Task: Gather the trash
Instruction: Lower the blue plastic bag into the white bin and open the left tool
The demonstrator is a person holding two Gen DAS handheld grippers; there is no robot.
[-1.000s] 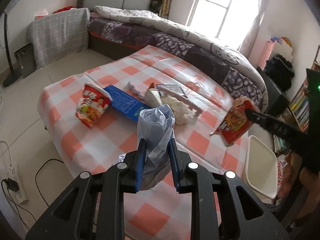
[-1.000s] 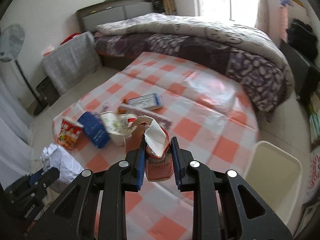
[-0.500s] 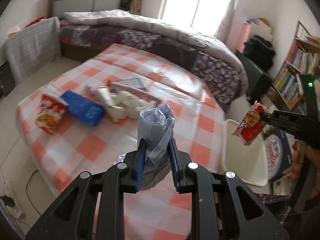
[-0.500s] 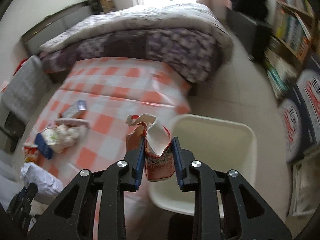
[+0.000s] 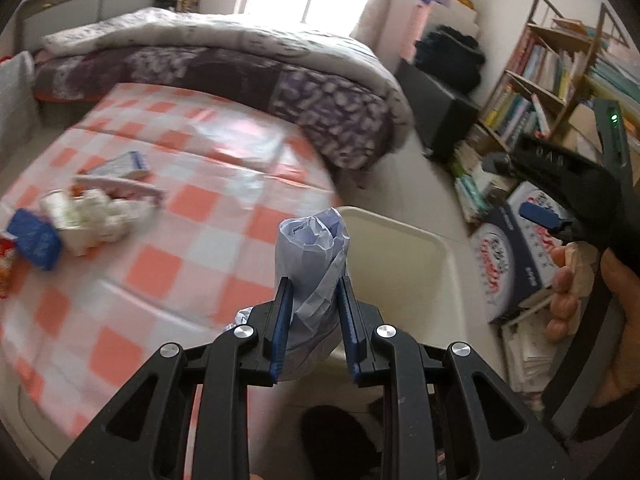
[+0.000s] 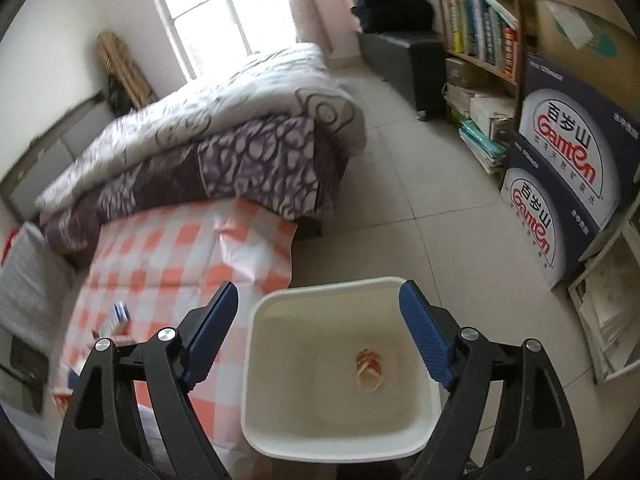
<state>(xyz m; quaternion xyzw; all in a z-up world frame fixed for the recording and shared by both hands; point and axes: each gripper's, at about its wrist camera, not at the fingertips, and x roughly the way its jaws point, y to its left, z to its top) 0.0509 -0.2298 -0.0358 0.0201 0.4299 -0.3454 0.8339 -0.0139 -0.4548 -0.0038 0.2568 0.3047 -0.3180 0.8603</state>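
1. Crumpled pale-blue paper (image 5: 312, 264) is clamped between the blue ribbed pads of the left hand-held gripper (image 5: 313, 312), above the checked surface (image 5: 160, 264) beside the bin (image 5: 400, 264).
2. Opening wide, the right hand-held gripper (image 6: 320, 332) is empty; a red wrapper (image 6: 369, 364) lies inside the smooth cream bin.

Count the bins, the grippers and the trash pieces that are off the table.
Bin: 1
Grippers: 2 (left gripper; right gripper, jaws opening, nothing between them)
Trash off the table: 2 (wrapper in the bin, crumpled bag in left gripper)
Total: 5
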